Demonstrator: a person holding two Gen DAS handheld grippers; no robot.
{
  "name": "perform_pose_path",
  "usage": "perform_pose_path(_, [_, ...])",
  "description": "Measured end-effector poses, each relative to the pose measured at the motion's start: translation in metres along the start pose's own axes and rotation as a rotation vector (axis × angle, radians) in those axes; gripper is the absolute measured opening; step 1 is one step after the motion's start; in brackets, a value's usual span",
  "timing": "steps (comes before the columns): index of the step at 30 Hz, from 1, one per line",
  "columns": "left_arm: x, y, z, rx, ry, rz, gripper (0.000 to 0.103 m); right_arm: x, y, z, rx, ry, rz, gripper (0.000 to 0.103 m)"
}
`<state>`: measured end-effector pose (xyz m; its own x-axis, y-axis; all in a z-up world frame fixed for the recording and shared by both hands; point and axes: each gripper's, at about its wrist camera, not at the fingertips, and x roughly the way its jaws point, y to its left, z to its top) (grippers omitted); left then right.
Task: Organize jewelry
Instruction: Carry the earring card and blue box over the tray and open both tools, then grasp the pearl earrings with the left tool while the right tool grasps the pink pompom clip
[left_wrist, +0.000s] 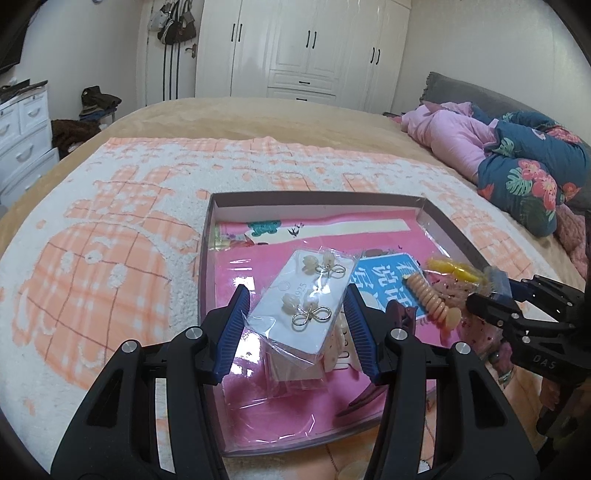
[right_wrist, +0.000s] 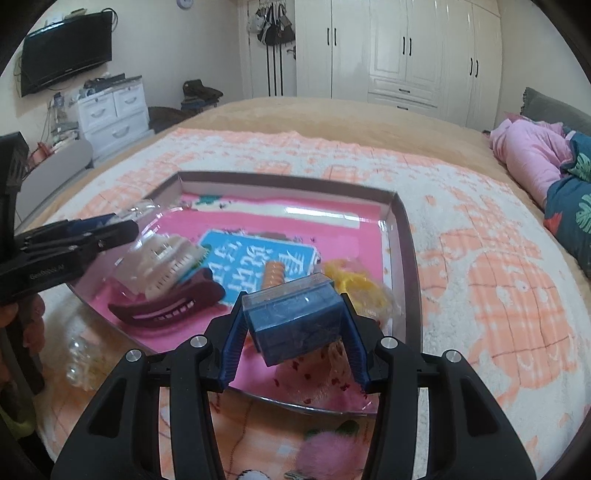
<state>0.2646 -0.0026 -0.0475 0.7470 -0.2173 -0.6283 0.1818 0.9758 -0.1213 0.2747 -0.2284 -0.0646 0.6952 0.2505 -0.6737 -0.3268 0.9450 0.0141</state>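
My left gripper (left_wrist: 297, 295) is shut on a white earring card (left_wrist: 295, 317) in a clear bag, which carries two gold bow earrings and hangs above the pink-lined tray (left_wrist: 317, 195). In the right wrist view the left gripper (right_wrist: 125, 227) comes in from the left over the tray's left side. My right gripper (right_wrist: 293, 301) is shut on a small blue box with a clear lid (right_wrist: 295, 321), held over the tray's (right_wrist: 288, 181) near right part. From the left wrist, the right gripper (left_wrist: 495, 291) shows at the right edge with the blue box (left_wrist: 496, 282).
Lying in the tray are an orange spiral hair tie (left_wrist: 430, 295), a yellow bagged piece (right_wrist: 354, 288), a dark red hair claw (right_wrist: 166, 306), a white claw (right_wrist: 166, 266) and a blue printed card (right_wrist: 255, 266). Clear beads (right_wrist: 79, 362) and a pink pompom (right_wrist: 325, 454) lie on the blanket. Bedding (left_wrist: 517, 158) is piled at the right.
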Motion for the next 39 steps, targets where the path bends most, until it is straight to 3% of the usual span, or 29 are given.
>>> perform_pose_path(4, [0.001, -0.001, -0.001, 0.004, 0.005, 0.001, 0.044, 0.001, -0.002, -0.005, 0.012, 0.008, -0.005, 0.048])
perform_pose_path(9, [0.001, -0.002, -0.002, 0.003, 0.006, 0.005, 0.044, -0.008, -0.004, -0.009, 0.012, -0.020, -0.016, 0.059])
perform_pose_path(23, [-0.025, -0.009, -0.011, -0.004, -0.037, 0.014, 0.073, -0.054, -0.011, -0.024, 0.060, -0.104, -0.044, 0.078])
perform_pose_path(31, [-0.054, -0.013, -0.019, -0.007, -0.079, 0.023, 0.085, -0.070, -0.013, -0.039, 0.078, -0.108, -0.033, 0.079])
perform_pose_path(39, [-0.071, -0.016, -0.032, -0.007, -0.082, 0.031, 0.087, -0.078, -0.017, -0.052, 0.101, -0.096, -0.028, 0.082])
